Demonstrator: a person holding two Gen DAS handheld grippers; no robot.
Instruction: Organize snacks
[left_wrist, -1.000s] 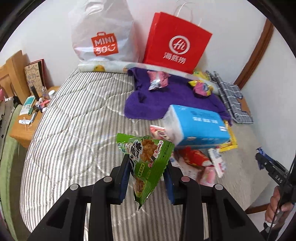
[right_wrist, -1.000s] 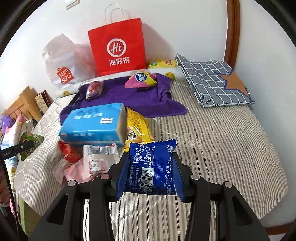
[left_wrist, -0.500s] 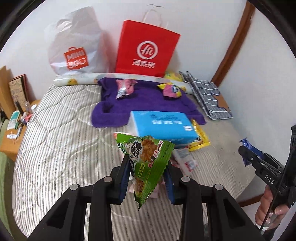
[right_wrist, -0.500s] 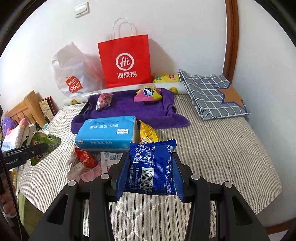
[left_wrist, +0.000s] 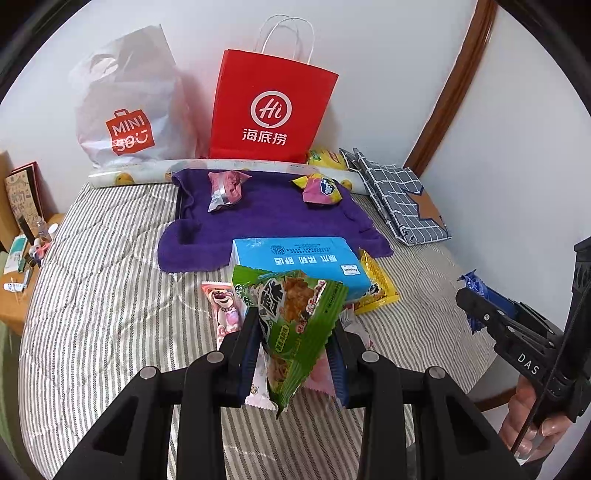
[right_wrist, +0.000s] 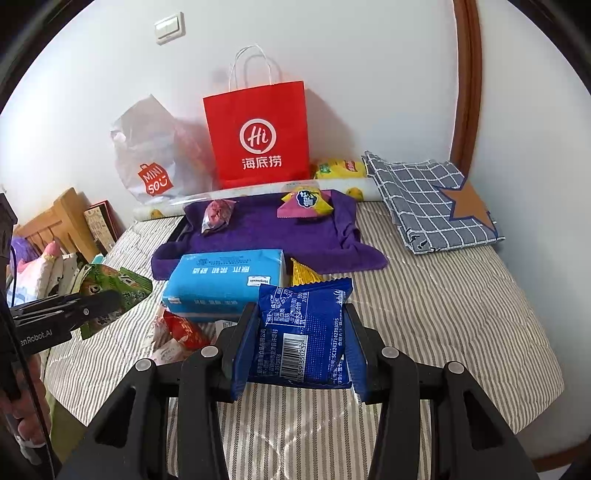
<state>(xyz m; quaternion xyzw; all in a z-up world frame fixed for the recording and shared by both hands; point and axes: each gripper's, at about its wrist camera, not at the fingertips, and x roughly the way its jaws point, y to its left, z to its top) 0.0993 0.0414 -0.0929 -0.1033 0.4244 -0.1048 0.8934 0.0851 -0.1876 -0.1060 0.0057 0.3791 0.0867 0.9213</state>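
Green snack packet (left_wrist: 295, 317); blue snack packet (right_wrist: 303, 332); purple towel (left_wrist: 273, 221); grey-striped bedcover (left_wrist: 110, 280).

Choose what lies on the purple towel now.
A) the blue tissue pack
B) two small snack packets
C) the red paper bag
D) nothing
B: a pink snack packet and a yellow-and-pink snack packet lie on the purple towel.

Green snack packet (left_wrist: 295, 325) — held aloft; blue snack packet (right_wrist: 304, 339) likewise.
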